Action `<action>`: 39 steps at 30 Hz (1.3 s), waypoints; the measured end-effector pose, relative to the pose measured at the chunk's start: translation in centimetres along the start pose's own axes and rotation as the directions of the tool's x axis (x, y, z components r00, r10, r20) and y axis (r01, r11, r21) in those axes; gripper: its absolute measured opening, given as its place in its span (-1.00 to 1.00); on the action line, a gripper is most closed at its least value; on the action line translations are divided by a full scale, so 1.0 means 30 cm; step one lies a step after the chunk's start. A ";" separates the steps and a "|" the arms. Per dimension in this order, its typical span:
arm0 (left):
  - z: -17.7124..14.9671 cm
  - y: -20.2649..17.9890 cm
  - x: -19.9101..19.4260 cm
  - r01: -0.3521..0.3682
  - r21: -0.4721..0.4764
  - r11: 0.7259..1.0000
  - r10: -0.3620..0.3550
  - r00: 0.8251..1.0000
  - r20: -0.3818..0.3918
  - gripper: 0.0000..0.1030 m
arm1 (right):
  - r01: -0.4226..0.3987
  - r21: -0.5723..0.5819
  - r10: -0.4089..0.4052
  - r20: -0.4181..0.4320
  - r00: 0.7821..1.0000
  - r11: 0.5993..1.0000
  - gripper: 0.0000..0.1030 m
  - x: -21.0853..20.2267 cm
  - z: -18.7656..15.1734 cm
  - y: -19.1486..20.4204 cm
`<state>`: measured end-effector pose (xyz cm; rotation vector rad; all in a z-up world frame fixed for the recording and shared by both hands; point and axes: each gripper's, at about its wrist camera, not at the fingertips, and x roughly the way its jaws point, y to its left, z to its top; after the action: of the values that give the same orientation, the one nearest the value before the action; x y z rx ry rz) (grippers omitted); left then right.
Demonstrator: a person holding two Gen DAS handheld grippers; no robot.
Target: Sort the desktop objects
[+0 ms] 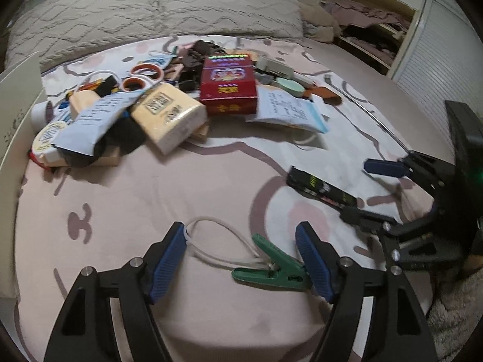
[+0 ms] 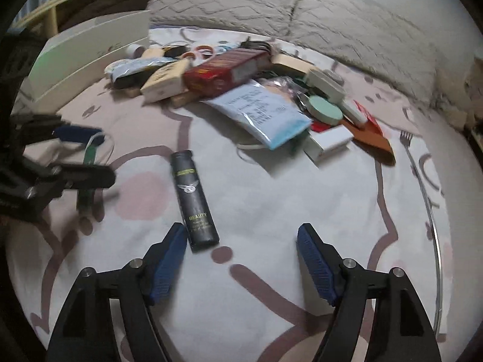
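Both grippers over the bed sheet [image 1: 151,199], pointing down at it, both released

Left gripper [image 1: 241,259]: jaws spread wide, nothing pinched. A green clip [image 1: 277,271] with a white cord loop [image 1: 217,241] lies flat on the sheet between the blue pads [image 1: 169,268]. The clip's tail end sits right against the inside of the right-hand pad; can't tell if it actually touches. The cord loop runs up to the left-hand pad, contact unclear too

Right gripper [image 2: 241,259]: jaws spread wide, empty. A black tube [image 2: 193,199] labelled BEAUTY lies flat on the sheet, its near end just beside the tip of the left-hand pad [image 2: 169,268], not between the pads. In the left wrist view the same tube [image 1: 320,188] lies in front of the right gripper [image 1: 368,190], which comes in from the right edge

Unsorted pile sits further back toward the pillows [image 1: 151,12]: red box [image 1: 228,86], cream soap-like pack [image 1: 169,114], scissors with orange-rimmed handles [image 1: 142,77], blue-and-white pouch [image 2: 259,111], round green tin [image 2: 324,110], small white box [image 2: 329,143]. A long metal fork [image 2: 422,187] lies apart on the right side of the sheet. An open white box [image 2: 84,51] stands at the left of the pile

Motion blur on the far gripper in each view, fine detail there is unreadable
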<state>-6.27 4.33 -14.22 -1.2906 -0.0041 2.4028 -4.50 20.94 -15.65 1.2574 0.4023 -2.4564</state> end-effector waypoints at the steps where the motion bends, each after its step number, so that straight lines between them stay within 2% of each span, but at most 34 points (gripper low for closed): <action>1: -0.001 -0.006 -0.001 0.006 0.007 1.000 -0.006 1.000 -0.006 0.45 | 0.005 0.018 -0.005 -0.004 1.000 1.000 0.47 0.006 0.001 -0.015; 8: -0.012 -0.055 -0.009 0.003 0.097 0.995 0.002 0.998 -0.055 0.45 | 0.045 0.148 -0.044 -0.014 0.999 0.988 0.48 0.018 -0.002 -0.111; 13: -0.020 -0.061 -0.031 -0.009 0.148 0.989 0.017 0.998 -0.058 0.46 | 0.072 0.232 -0.069 -0.018 0.997 0.970 0.48 0.026 -0.010 -0.168; 16: -0.023 -0.066 -0.052 -0.054 0.193 0.980 0.063 0.997 -0.041 0.79 | 0.063 0.243 -0.061 -0.017 0.998 0.968 0.48 0.029 -0.007 -0.174; 21: -0.023 -0.067 -0.076 -0.076 0.224 0.972 0.081 0.997 -0.015 0.87 | 0.072 0.233 -0.069 -0.022 0.997 0.970 0.49 0.032 -0.009 -0.167; 24: -0.027 -0.087 -0.077 -0.032 0.250 0.968 0.038 0.999 -0.018 0.88 | 0.068 0.235 -0.065 -0.022 0.998 0.970 0.50 0.031 -0.011 -0.172; 26: -0.032 -0.107 -0.078 0.021 0.266 0.964 -0.013 0.999 -0.032 0.88 | 0.067 0.236 -0.064 -0.022 0.998 0.970 0.50 0.030 -0.011 -0.173; 29: -0.034 -0.131 -0.083 0.107 0.264 0.959 -0.098 0.994 -0.048 0.88 | 0.068 0.235 -0.065 -0.022 0.998 0.970 0.50 0.030 -0.012 -0.172; 32: -0.033 -0.145 -0.083 0.153 0.252 0.955 -0.144 0.988 -0.054 0.88 | 0.068 0.235 -0.064 -0.022 0.998 0.970 0.50 0.029 -0.012 -0.172; 39: -0.040 -0.164 -0.037 0.146 0.253 0.956 -0.131 0.988 -0.078 0.87 | 0.061 0.236 -0.059 -0.017 0.998 0.970 0.50 0.027 -0.011 -0.173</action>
<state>-3.03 8.20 -13.08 -1.1986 0.2214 2.1619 -6.92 25.58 -16.02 1.3678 0.1542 -2.6115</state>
